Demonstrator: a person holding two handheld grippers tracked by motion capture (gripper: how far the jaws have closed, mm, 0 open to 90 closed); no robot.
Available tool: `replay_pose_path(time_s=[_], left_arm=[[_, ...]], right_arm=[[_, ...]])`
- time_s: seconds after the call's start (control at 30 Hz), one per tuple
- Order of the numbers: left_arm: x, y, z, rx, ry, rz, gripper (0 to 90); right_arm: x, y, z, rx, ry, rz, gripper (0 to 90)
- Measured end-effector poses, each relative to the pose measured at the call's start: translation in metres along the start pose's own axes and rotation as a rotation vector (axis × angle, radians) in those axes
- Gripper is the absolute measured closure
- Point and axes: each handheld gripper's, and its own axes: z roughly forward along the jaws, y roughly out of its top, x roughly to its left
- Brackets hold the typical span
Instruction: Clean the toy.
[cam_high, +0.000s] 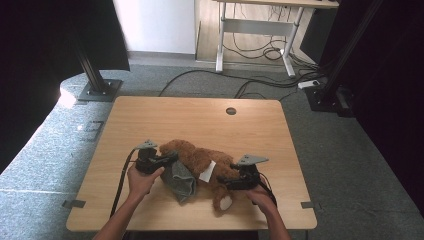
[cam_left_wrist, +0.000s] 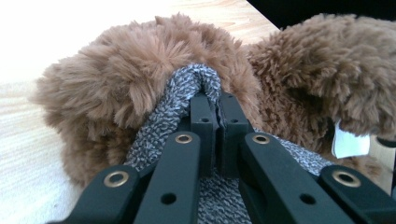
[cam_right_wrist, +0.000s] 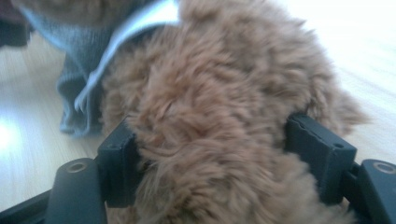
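Dressing step: your left gripper (cam_left_wrist: 212, 100) pinches the grey knit garment (cam_high: 181, 179) against the plush bear (cam_high: 197, 160), lying near the table's (cam_high: 150, 112) front edge. Your right gripper (cam_right_wrist: 224, 154) straddles a furry limb, jaws wide; judge next move: steady it, then draw the knit over

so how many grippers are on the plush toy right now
2. The left gripper pinches the grey knit cloth at the brown plush toy; the right gripper straddles its lower part, near the white-soled foot.
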Motion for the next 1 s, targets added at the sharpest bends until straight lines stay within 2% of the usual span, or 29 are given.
replay_pose_path(time_s=[0.1, 0.2, 0.3, 0.43, 0.53, 0.7, 0.83, 1.0], left_arm=[[0.002, -0.003, -0.004, 0.002, 0.0, -0.005, 86.9], [0.003, -0.007, -0.007, 0.004, -0.005, -0.012, 86.9], [0.004, -0.011, -0.009, 0.009, -0.006, -0.014, 86.8], [0.005, -0.012, -0.009, 0.011, -0.021, -0.032, 86.7], [0.004, -0.009, -0.007, 0.009, -0.03, -0.039, 86.7], [0.001, -0.002, 0.001, 0.017, -0.049, -0.042, 86.7], [0.002, 0.003, 0.012, 0.015, -0.079, -0.074, 86.6], [0.004, 0.009, 0.022, 0.011, -0.088, -0.097, 86.7]], right_arm=[[0.011, -0.003, 0.003, 0.005, 0.003, -0.034, 32.4], [0.023, -0.005, 0.003, 0.017, -0.026, -0.071, 30.8], [0.036, -0.008, 0.009, 0.051, -0.081, -0.116, 32.9], [0.038, -0.01, 0.013, 0.052, -0.134, -0.122, 40.2], [0.033, -0.009, 0.013, 0.047, -0.138, -0.13, 44.9], [0.011, 0.002, 0.014, 0.04, -0.154, -0.147, 49.5], [-0.011, 0.017, 0.021, 0.044, -0.197, -0.167, 51.1], [-0.031, 0.033, 0.032, 0.019, -0.247, -0.202, 53.6]])
